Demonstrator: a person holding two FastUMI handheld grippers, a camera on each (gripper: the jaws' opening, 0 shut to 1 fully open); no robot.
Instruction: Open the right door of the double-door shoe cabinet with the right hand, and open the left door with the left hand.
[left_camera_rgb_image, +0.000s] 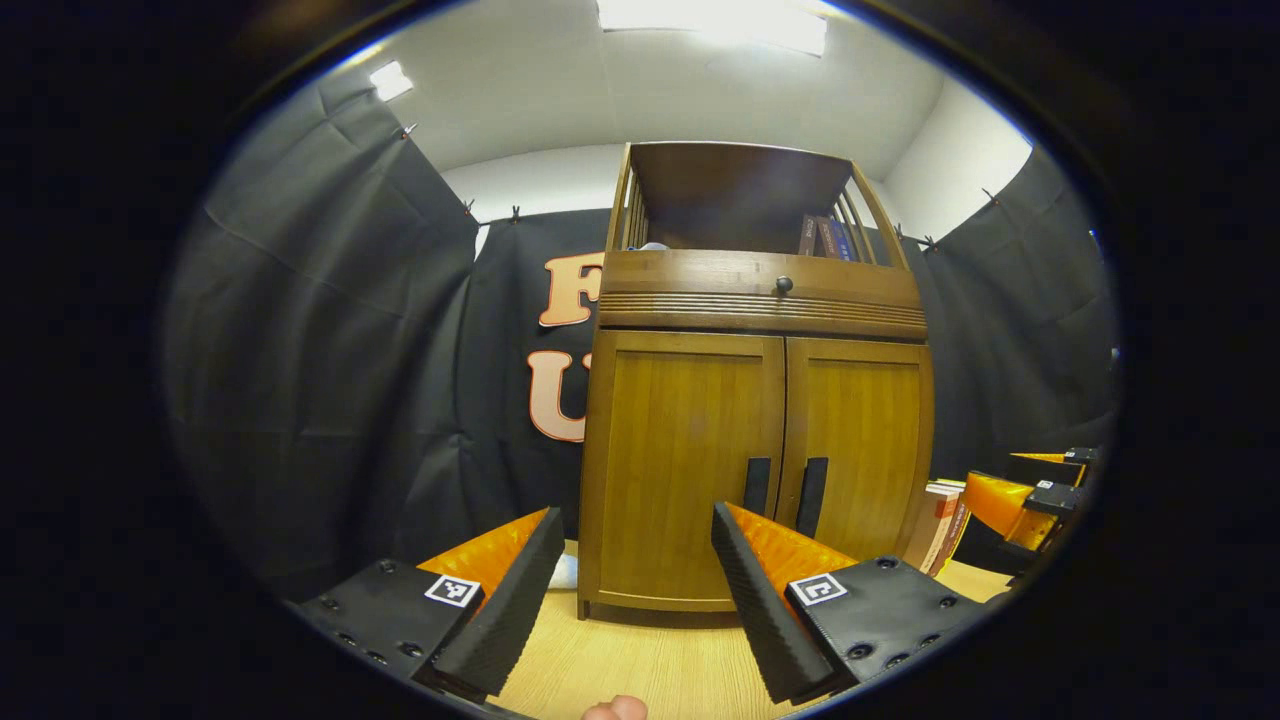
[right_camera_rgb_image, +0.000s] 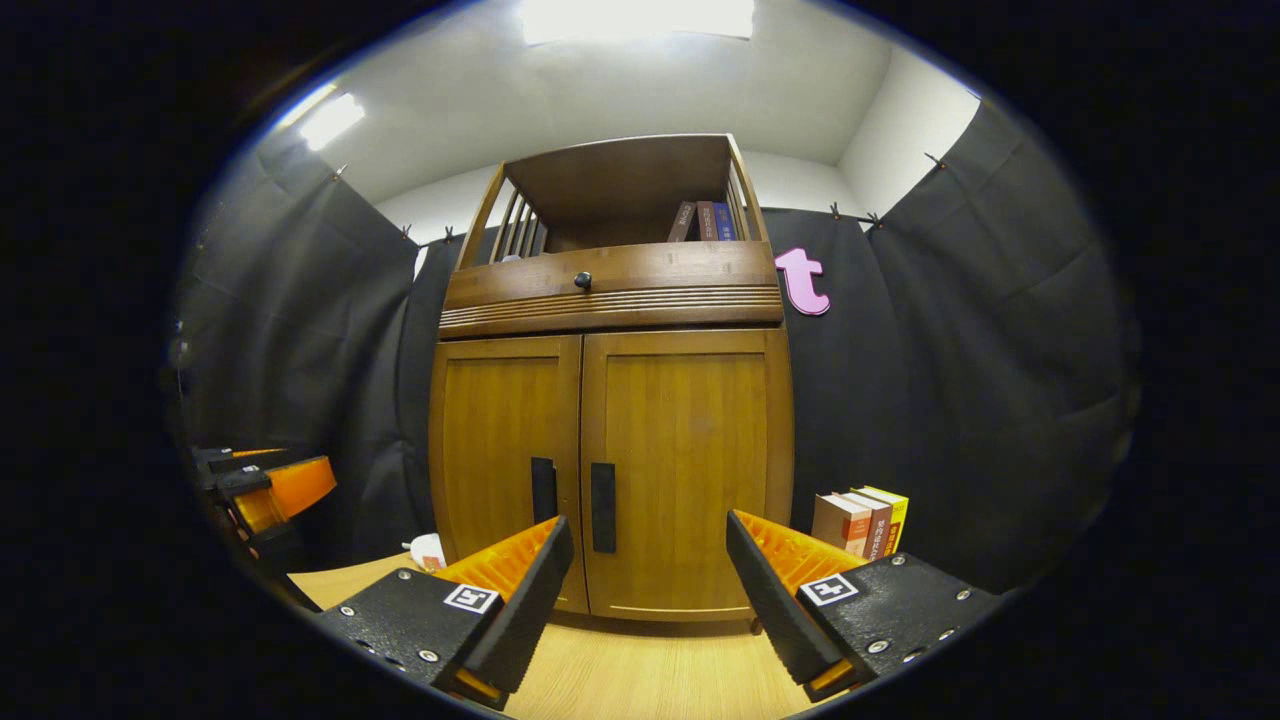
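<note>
A brown wooden shoe cabinet stands on a light wood table, both doors closed. In the left gripper view its left door (left_camera_rgb_image: 680, 460) and right door (left_camera_rgb_image: 860, 450) each carry a dark vertical handle (left_camera_rgb_image: 757, 486), (left_camera_rgb_image: 811, 496) at the centre seam. My left gripper (left_camera_rgb_image: 636, 530) is open, a short way in front of the left door. In the right gripper view my right gripper (right_camera_rgb_image: 648, 535) is open before the right door (right_camera_rgb_image: 690, 470), whose handle (right_camera_rgb_image: 603, 507) sits between the fingers' line of sight. The left door (right_camera_rgb_image: 500, 460) has its handle (right_camera_rgb_image: 543, 490) beside it.
A drawer with a round knob (left_camera_rgb_image: 784, 285) and an open shelf holding books (right_camera_rgb_image: 705, 220) top the cabinet. More books (right_camera_rgb_image: 860, 520) stand on the table right of it. A small white object (right_camera_rgb_image: 428, 550) lies at its left. The other gripper (left_camera_rgb_image: 1030, 495) shows at the right edge.
</note>
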